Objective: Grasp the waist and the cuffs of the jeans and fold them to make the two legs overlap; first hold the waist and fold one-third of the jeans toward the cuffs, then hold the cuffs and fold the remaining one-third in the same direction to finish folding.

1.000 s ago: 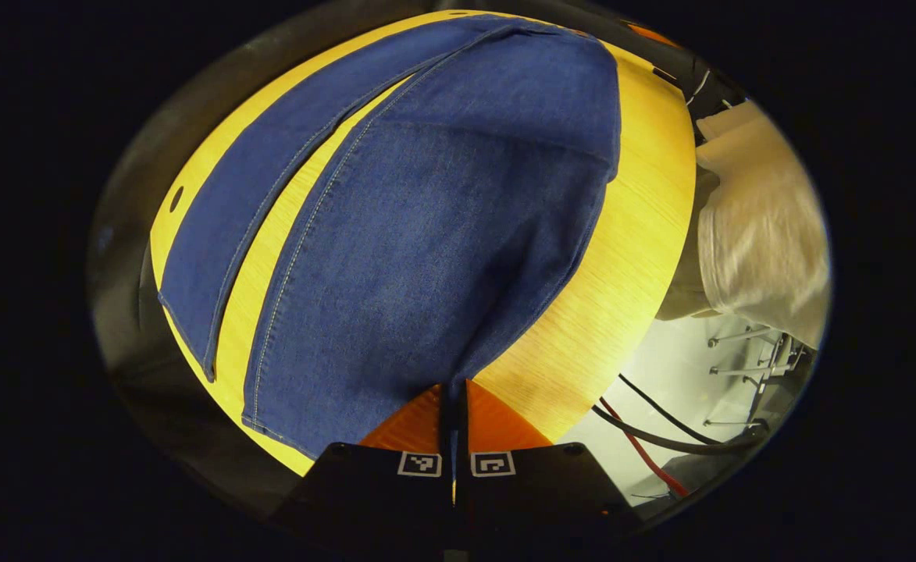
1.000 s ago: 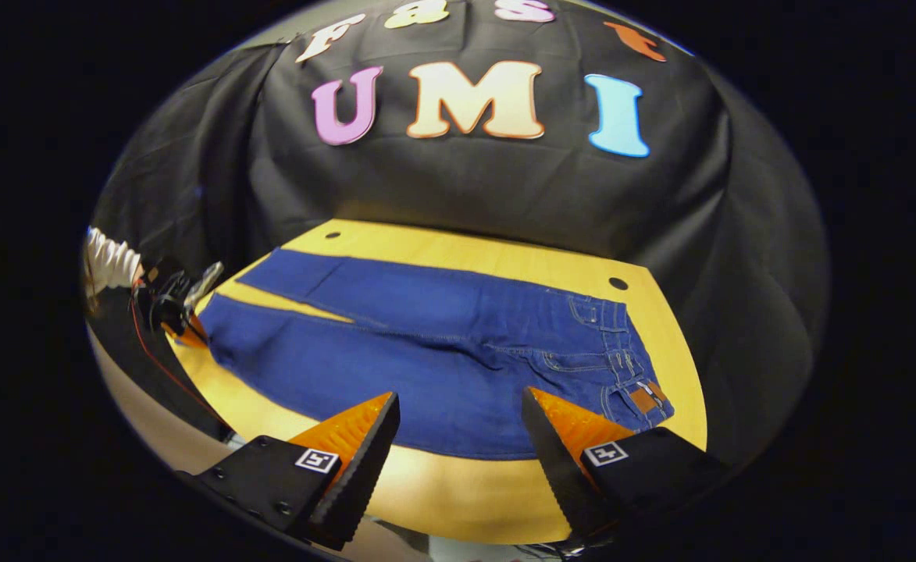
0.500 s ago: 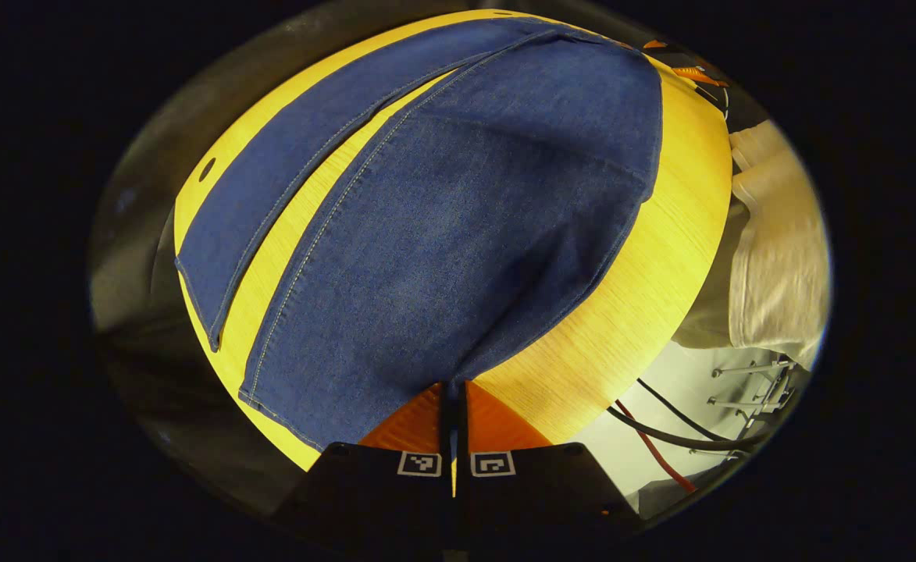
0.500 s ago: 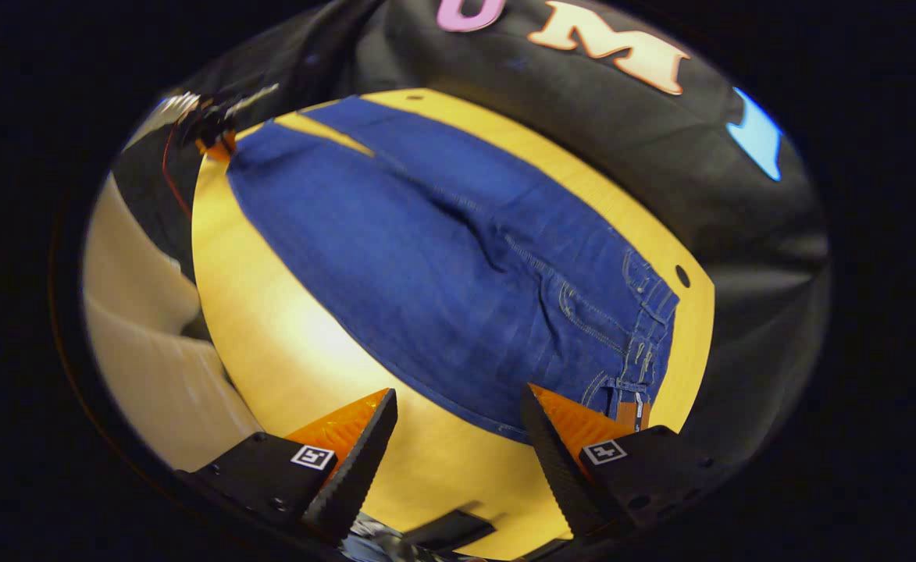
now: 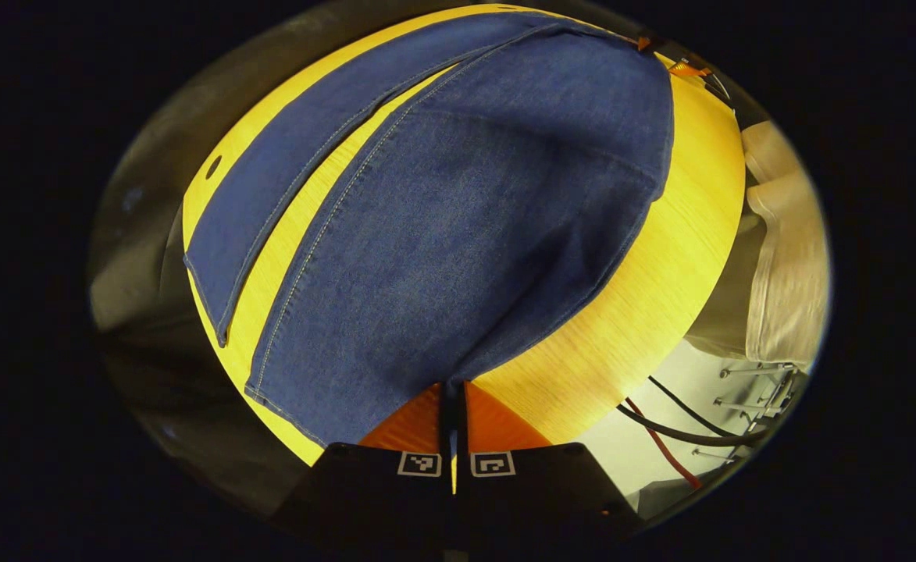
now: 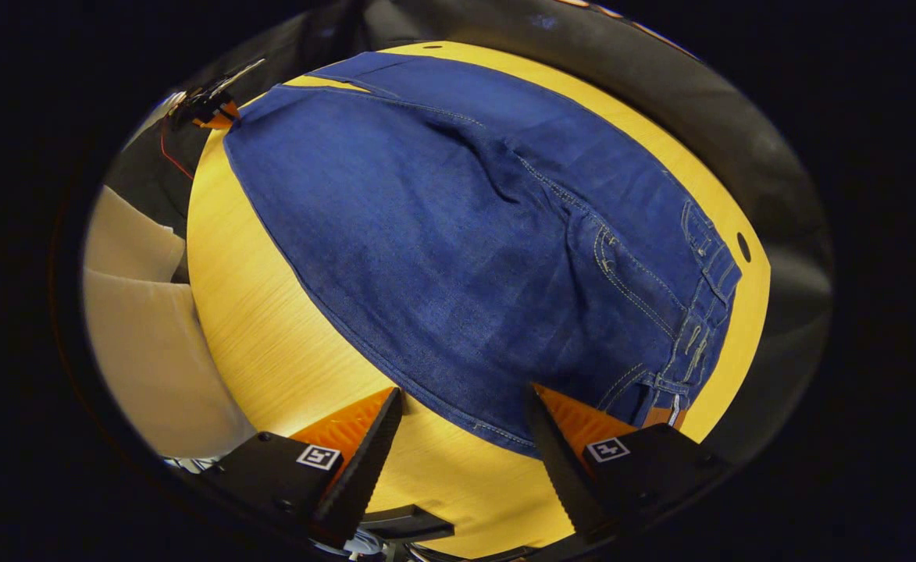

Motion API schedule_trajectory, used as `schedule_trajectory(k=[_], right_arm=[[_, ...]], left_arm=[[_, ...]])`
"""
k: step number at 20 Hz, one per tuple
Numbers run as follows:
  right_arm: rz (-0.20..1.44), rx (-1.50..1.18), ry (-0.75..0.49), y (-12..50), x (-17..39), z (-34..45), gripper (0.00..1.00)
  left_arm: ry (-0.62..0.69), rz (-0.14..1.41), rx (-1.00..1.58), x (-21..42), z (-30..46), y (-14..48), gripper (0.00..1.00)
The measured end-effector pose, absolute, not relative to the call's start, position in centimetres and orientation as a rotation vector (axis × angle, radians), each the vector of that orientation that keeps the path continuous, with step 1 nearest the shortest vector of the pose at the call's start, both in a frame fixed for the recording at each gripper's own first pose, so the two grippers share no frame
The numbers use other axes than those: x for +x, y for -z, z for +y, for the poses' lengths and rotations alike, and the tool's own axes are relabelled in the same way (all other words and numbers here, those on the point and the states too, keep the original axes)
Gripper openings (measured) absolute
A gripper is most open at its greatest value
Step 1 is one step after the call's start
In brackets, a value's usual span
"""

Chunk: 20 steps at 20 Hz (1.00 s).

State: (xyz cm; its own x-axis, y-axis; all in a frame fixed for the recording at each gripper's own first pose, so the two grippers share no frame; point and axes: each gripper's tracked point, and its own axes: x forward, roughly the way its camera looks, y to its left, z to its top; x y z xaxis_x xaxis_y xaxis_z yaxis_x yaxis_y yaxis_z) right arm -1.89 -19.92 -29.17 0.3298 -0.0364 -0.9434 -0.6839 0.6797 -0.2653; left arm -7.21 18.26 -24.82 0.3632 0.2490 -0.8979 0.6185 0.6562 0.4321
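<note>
Here, waist (image 6: 692,312), cuffs (image 5: 270,390) by L hand-held gripper (image 5: 453,390)

No readable text, square coded markers on fingers (image 5: 418,417), jeans patch (image 6: 668,416) illegible

Left gripper (image 5: 453,390) with fingers pressed together on a cuff of the jeans (image 5: 458,218), right gripper (image 6: 461,406) spread wide, hovering just above the waist edge

Yellow wooden table (image 6: 270,328), jeans (image 6: 458,257) (spread flat)
</note>
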Motion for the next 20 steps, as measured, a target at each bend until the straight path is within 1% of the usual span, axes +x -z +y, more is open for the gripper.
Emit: schedule_trajectory(k=[1,2,3,4,5,6,7,8,9,10,12,15,16,20], right_arm=[[1.191,-0.726,-0.476,29.1,-2.0,-20.0,0.93],[1.191,-0.729,-0.477,29.2,-1.8,-20.0,0.98],[1.189,-0.735,-0.478,29.2,-1.9,-20.0,0.98],[1.185,-0.745,-0.487,29.3,-1.9,-19.8,0.94],[1.180,-0.755,-0.498,29.2,-2.1,-19.8,0.97],[1.176,-0.762,-0.512,29.2,-2.0,-19.6,0.92],[1.163,-0.784,-0.544,29.1,-1.7,-19.3,0.81],[1.153,-0.812,-0.576,28.9,-0.8,-19.1,0.73],[1.141,-0.828,-0.593,28.7,-0.3,-18.8,0.59],[1.119,-0.830,-0.582,28.4,0.5,-18.6,0.44],[1.074,-0.800,-0.516,28.2,1.6,-18.5,0.13],[1.090,-0.717,-0.370,27.8,0.9,-18.7,0.04],[1.092,-0.704,-0.321,27.9,1.0,-18.8,0.05],[1.025,-0.672,-0.142,27.0,0.9,-18.6,0.04]], left_arm=[[0.281,1.214,0.870,-7.2,18.2,24.9,0.00],[0.284,1.216,0.874,-7.2,18.4,24.9,0.00],[0.289,1.218,0.879,-7.2,18.4,25.0,0.00],[0.298,1.216,0.883,-7.1,18.3,25.0,0.00],[0.303,1.213,0.882,-7.1,18.3,25.0,0.00],[0.302,1.210,0.879,-7.0,18.2,25.0,0.00],[0.300,1.207,0.876,-7.0,18.2,24.9,0.00],[0.298,1.202,0.872,-7.0,18.2,25.1,0.00],[0.294,1.196,0.864,-7.1,18.1,25.1,0.00],[0.292,1.187,0.854,-7.3,18.5,25.2,0.00],[0.293,1.161,0.832,-7.5,18.8,25.1,0.00],[0.291,1.111,0.779,-7.5,19.0,24.7,0.00],[0.279,1.090,0.754,-7.4,19.0,24.6,0.00],[0.124,0.956,0.629,-6.7,20.7,24.0,0.00]])
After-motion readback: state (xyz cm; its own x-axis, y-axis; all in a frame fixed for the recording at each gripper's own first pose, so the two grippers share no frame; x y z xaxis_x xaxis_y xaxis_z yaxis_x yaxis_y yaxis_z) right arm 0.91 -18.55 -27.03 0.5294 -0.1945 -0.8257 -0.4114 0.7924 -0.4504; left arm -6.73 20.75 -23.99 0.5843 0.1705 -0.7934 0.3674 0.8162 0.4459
